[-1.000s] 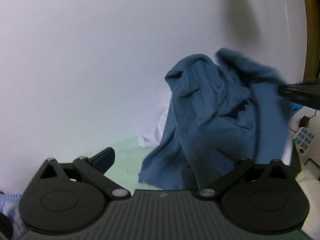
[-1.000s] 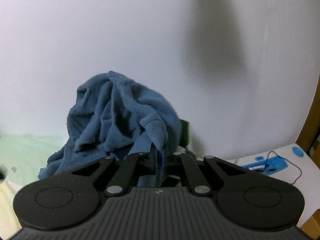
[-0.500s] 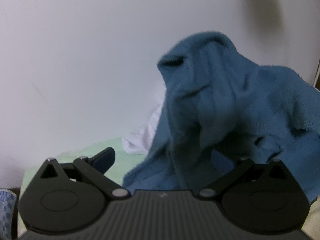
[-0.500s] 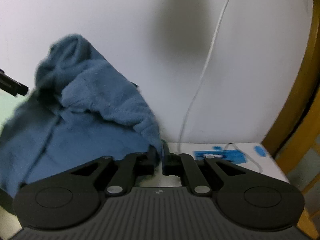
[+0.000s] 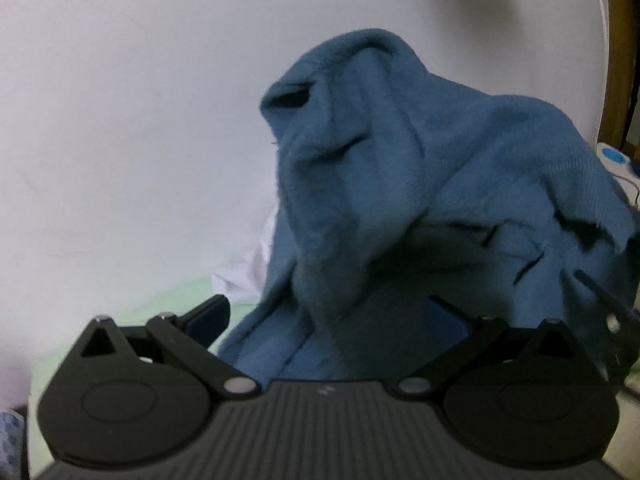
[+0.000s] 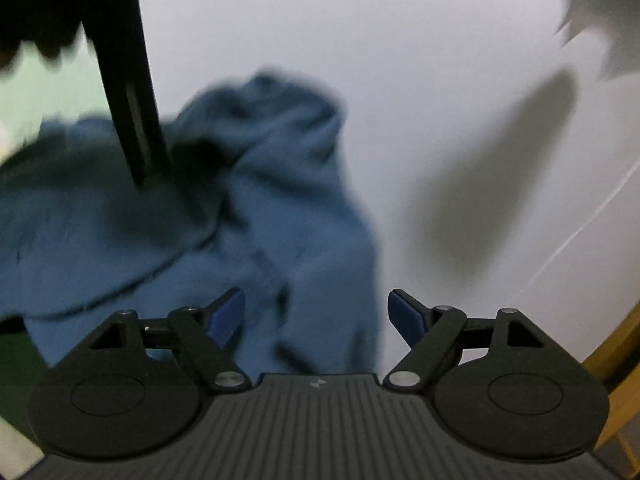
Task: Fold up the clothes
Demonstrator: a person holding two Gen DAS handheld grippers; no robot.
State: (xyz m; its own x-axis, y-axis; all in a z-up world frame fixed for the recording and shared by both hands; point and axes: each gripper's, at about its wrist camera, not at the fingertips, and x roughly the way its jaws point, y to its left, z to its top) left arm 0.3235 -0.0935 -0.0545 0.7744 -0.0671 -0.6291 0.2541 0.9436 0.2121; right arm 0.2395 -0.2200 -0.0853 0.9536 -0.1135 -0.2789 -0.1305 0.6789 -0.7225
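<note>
A crumpled blue fleece garment (image 5: 400, 200) rises in a heap right in front of my left gripper (image 5: 326, 314). Its fingers are spread wide and open, the left pad (image 5: 208, 316) bare on the green surface, the right one half buried under cloth folds. In the right wrist view the same garment (image 6: 260, 220) is blurred and hangs left of centre. My right gripper (image 6: 316, 316) is open, both blue pads (image 6: 228, 316) free, with the cloth's edge just beyond them. A black, blurred bar of the other gripper (image 6: 132, 100) crosses over the cloth at the upper left.
A white cloth (image 5: 248, 268) lies behind the blue garment on a pale green surface (image 5: 172, 300). A white wall fills the background. A wooden frame (image 5: 620, 40) and a white device with a blue button (image 5: 614, 158) are at the right. A thin white cable (image 6: 580, 232) runs along the wall.
My right gripper, shut on the blue garment's edge before, has opened and let it go. The left gripper stayed open and came closer to the heap.
</note>
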